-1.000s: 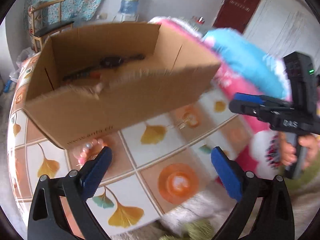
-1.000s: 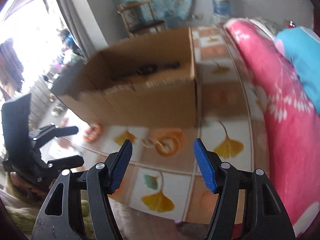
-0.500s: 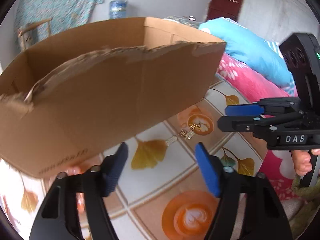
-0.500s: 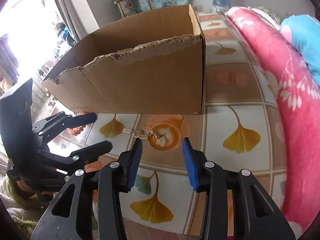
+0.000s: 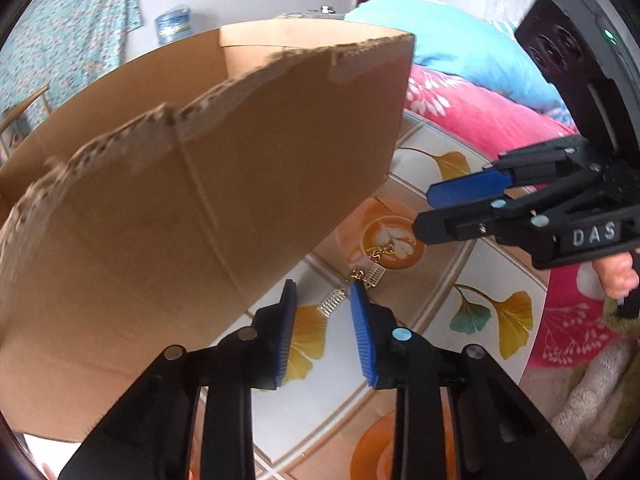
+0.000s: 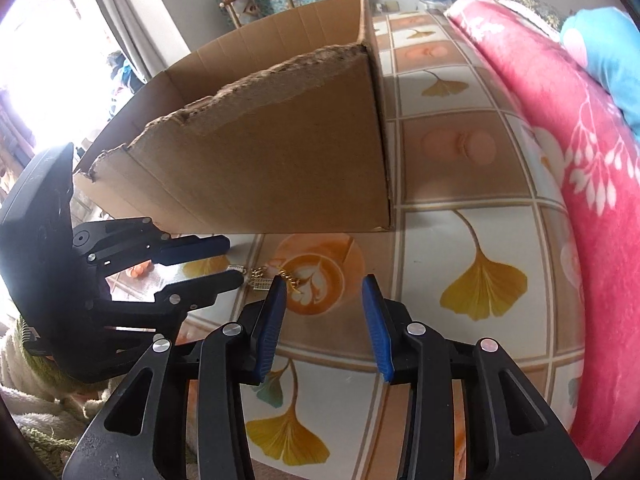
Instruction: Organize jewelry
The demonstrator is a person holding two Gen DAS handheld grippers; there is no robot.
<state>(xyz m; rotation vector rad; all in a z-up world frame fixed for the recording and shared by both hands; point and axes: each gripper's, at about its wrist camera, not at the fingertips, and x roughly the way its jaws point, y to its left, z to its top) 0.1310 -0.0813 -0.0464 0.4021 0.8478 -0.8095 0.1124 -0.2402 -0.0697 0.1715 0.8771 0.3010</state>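
While the cardboard box (image 5: 208,208) filled most of what my left camera saw, its torn front wall stood between me and whatever lay inside, so I could not see its contents. It sat on the tiled tablecloth (image 6: 476,240) printed with ginkgo leaves and coffee cups, and its near bottom edge ran just behind the spot where I was working. A pink floral quilt (image 6: 592,184) bulged along the right side of the table, with a light blue pillow (image 5: 452,40) resting on top of it. Farther back I could make out a wooden chair (image 6: 256,0), a water jug (image 5: 174,24) and a teal patterned cloth (image 5: 68,40) hanging on the wall.

My right gripper (image 6: 324,292) hovered low over the coffee-cup print, its blue pads partly spread with nothing pinched between them, having just narrowed. My left gripper (image 5: 322,300) had just been closing too, and its pads stood a narrow gap apart with a silver end of the jewelry showing in that gap; I could not tell whether the pads were touching it.

The gold chain earrings (image 5: 370,268) lay loose on the tablecloth just in front of the box, between the two grippers, their small silver rectangular pendants (image 6: 258,282) lying beside the gold links at the edge of the cup print.
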